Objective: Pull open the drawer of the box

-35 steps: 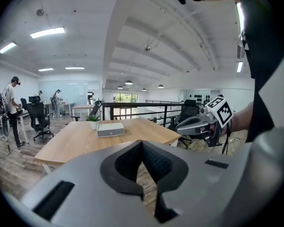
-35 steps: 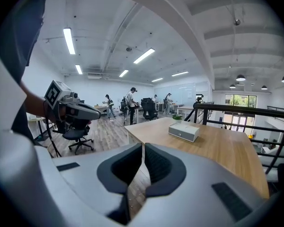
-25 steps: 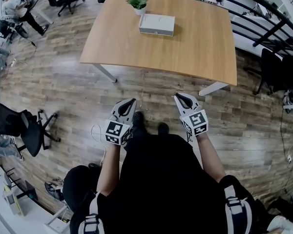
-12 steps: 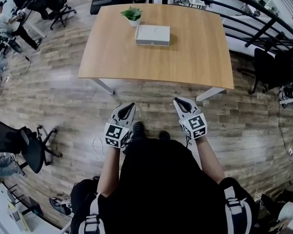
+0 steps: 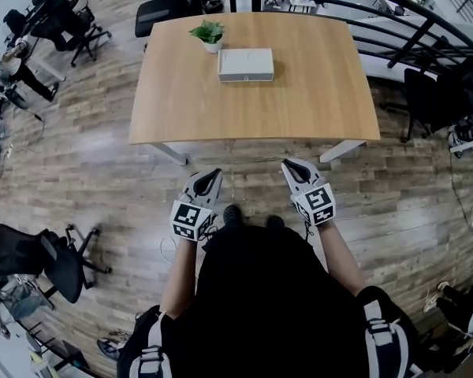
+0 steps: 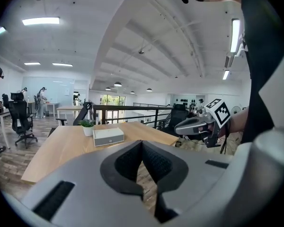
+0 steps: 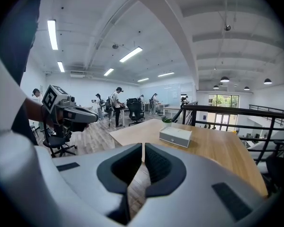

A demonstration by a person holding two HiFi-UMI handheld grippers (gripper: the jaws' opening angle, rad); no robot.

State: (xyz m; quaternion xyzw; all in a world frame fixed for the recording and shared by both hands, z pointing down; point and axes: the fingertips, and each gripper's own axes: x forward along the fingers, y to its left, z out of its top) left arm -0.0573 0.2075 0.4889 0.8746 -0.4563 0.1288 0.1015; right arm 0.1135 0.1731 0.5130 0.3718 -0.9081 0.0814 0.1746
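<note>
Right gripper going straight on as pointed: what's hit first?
Probably the wooden table, at its near edge; nothing lies between. Height is unclear, so the right gripper might pass over it, left of the box.

The head view looks steeply down on the table (image 5: 299,93), while both gripper views face it low and level from afar, all three sharing the box (image 5: 245,64).

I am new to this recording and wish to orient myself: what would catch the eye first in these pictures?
First comes the large wooden table ahead of the person, with a white box near its far edge and a small potted plant beside the box. Next are the left tool and the right tool, held over the plank floor short of the table, both shut and empty.
</note>
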